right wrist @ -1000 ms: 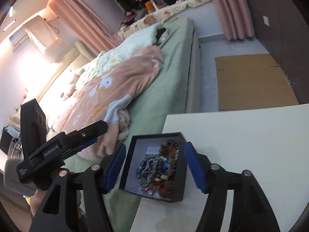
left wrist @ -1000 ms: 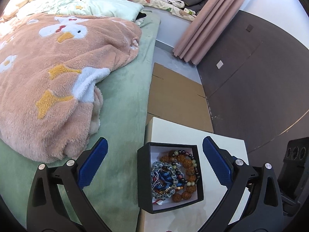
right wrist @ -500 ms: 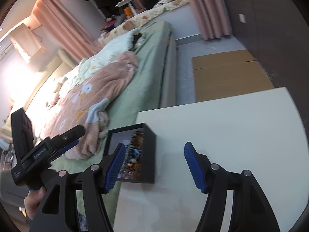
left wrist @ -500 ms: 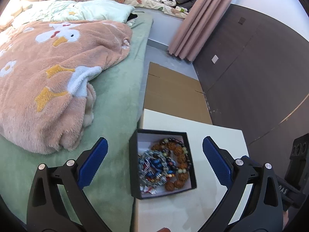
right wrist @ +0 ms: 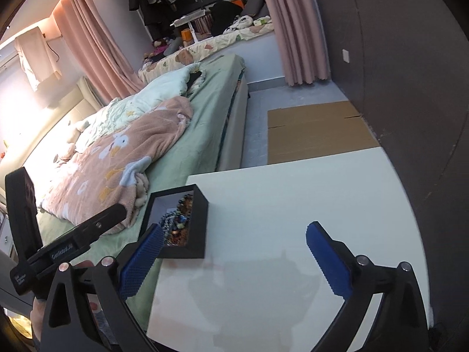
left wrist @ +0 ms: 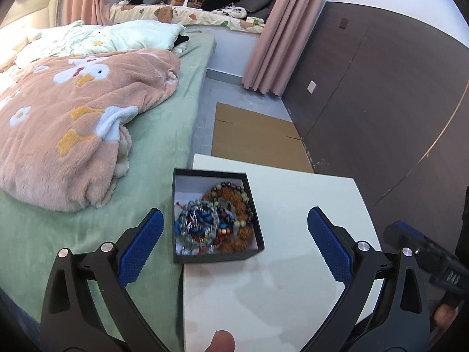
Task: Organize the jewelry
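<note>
A black open box [left wrist: 215, 254] with a white lining sits at the left edge of a white table [left wrist: 293, 281]. It holds a tangle of bead bracelets [left wrist: 215, 223], brown, blue and clear. My left gripper [left wrist: 234, 249] is open and empty, its blue pads either side of the box's near end and above it. In the right wrist view the box [right wrist: 192, 226] stands just beyond my left pad. My right gripper [right wrist: 231, 259] is open and empty over the table, right of the box.
A bed with a green sheet [left wrist: 158, 158] and a pink duck blanket [left wrist: 67, 123] runs along the table's left side. Flat cardboard [left wrist: 255, 136] lies on the floor beyond the table. A dark wall panel [left wrist: 381, 102] stands at the right.
Both grippers have drawn back from the box. The left view now looks at it from farther and higher; the right gripper has swung right, off the box and over the bare table.
</note>
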`<state>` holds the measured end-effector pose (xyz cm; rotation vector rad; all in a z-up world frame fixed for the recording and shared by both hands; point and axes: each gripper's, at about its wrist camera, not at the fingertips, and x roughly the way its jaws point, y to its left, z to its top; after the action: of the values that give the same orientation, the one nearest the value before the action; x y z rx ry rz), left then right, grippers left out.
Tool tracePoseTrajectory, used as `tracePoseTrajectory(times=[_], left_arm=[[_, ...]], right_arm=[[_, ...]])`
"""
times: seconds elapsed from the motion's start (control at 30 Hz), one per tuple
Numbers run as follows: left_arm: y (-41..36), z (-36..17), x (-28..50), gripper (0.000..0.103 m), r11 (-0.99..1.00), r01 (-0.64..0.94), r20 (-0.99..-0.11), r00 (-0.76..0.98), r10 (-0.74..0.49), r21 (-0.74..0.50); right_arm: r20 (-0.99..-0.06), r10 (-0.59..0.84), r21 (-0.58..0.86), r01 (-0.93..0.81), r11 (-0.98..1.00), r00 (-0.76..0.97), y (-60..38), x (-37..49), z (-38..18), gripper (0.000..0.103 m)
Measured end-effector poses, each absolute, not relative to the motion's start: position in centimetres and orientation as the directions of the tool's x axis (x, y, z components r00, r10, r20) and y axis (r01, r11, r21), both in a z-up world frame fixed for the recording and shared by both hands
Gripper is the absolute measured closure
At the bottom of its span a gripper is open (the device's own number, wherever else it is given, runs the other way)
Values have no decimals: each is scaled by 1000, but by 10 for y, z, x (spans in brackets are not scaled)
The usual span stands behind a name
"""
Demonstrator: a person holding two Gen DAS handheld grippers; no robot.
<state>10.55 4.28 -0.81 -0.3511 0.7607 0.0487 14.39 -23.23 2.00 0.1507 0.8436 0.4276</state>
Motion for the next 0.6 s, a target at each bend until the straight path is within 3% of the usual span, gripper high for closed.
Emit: tracePoseTrajectory(times=[0.6], left_arm=[[9, 17, 51, 5, 977, -80, -619, 783, -60, -196]], right_arm=[[-688, 387, 292, -255, 922, 614, -283, 78, 14, 8]])
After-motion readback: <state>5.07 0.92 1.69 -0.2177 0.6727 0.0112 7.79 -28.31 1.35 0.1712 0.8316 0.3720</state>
